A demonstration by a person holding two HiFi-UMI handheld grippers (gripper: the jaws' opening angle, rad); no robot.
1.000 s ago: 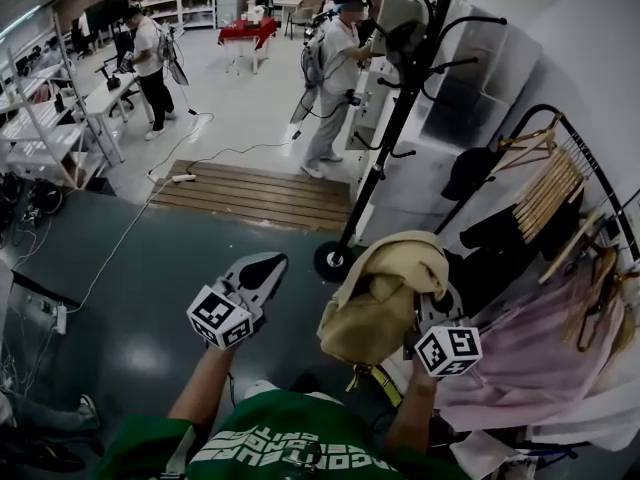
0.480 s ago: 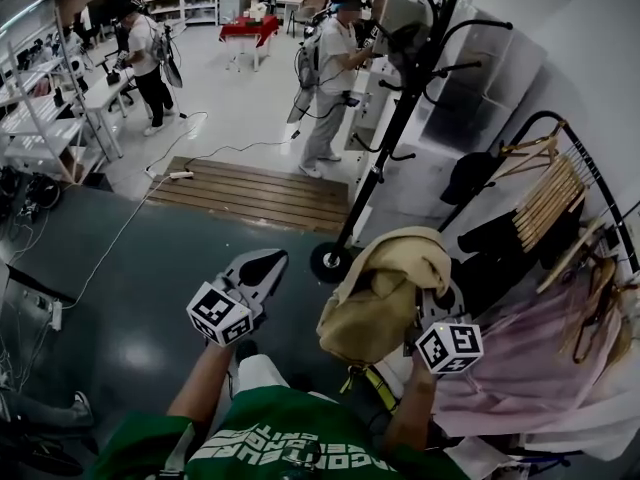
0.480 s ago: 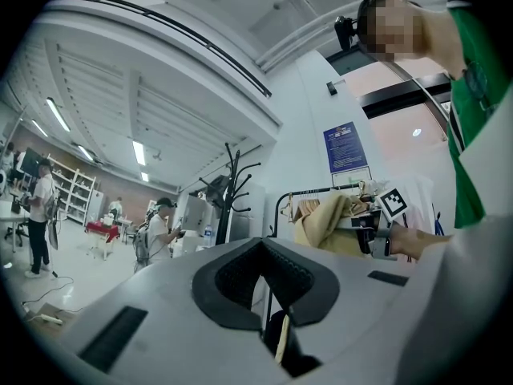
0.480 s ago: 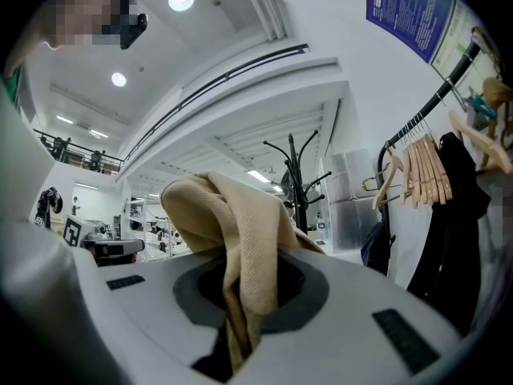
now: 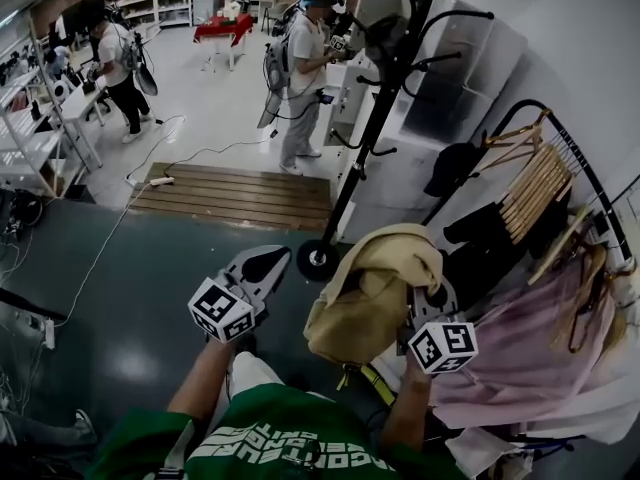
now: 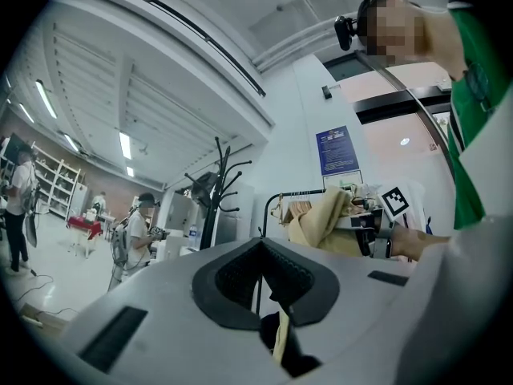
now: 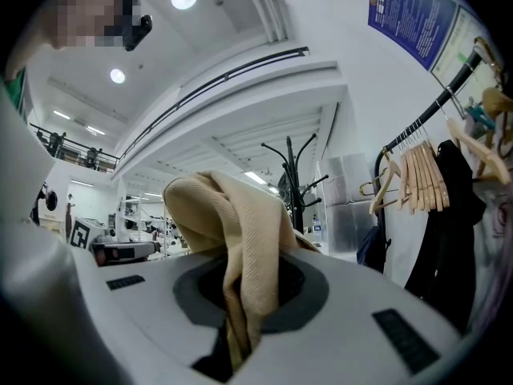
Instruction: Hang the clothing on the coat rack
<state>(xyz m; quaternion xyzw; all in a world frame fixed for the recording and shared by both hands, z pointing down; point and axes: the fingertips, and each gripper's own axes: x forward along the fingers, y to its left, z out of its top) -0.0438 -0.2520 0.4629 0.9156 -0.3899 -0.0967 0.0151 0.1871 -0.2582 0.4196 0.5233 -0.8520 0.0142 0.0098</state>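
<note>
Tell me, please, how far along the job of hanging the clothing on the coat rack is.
Done: the beige garment is picked up. In hand: the right gripper is shut on it and holds it bunched up in the air. Left: the coat rack stands ahead, and the garment is not yet on any of its hooks.

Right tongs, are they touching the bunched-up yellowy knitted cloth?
Touching. The right gripper view shows the bunched beige knitted cloth pinched between the right tongs, draping out over them.
</note>
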